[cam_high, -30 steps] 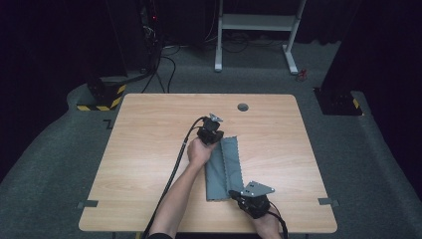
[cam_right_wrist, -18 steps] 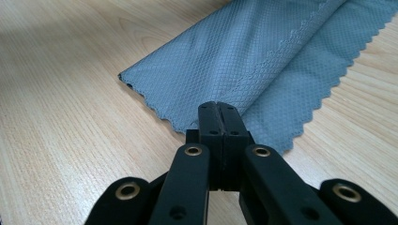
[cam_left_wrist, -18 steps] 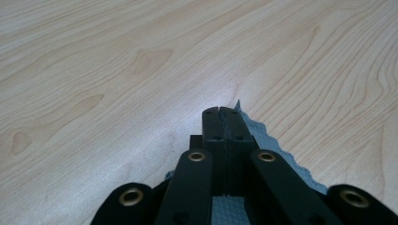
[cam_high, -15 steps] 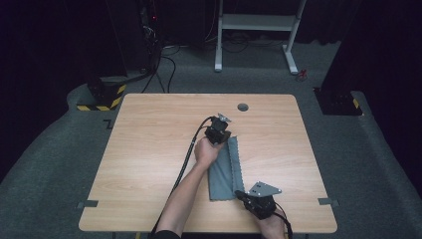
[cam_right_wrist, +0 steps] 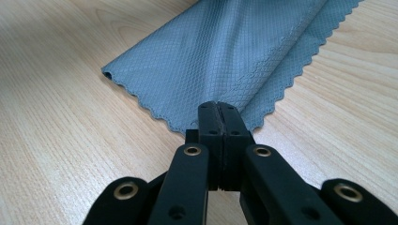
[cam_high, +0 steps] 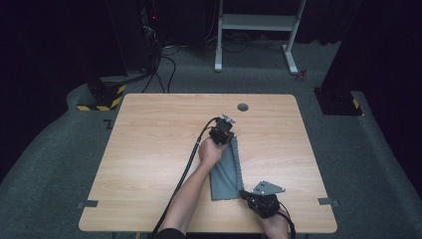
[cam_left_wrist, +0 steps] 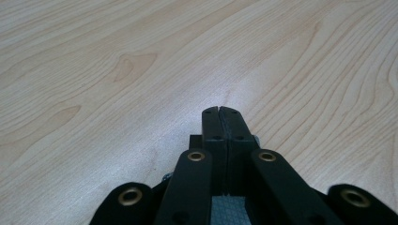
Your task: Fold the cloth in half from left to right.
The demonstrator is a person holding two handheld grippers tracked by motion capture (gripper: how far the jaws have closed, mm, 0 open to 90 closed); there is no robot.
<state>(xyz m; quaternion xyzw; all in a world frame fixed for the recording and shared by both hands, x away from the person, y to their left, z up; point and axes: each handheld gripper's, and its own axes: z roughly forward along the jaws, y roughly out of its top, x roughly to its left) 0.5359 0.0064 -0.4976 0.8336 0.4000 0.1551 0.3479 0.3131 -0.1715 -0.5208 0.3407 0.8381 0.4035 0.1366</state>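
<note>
Both grippers clamp the grey cloth (cam_high: 226,172): my left gripper (cam_high: 225,137) pinches its far end, my right gripper (cam_right_wrist: 219,107) its near scalloped edge. It lies as a long folded strip right of centre on the table (cam_high: 149,149), running near to far. I judge one fold done; at least another crosswise fold is left.

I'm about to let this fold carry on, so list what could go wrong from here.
1. The right gripper pinches only the scalloped near edge of the grey cloth; a tug could slip it free.
2. The left gripper seems to hold just a thin bit of cloth at the far end, so the layers may slide apart and spoil the fold.
3. The left gripper's cable trails beside the cloth and could snag it.
</note>
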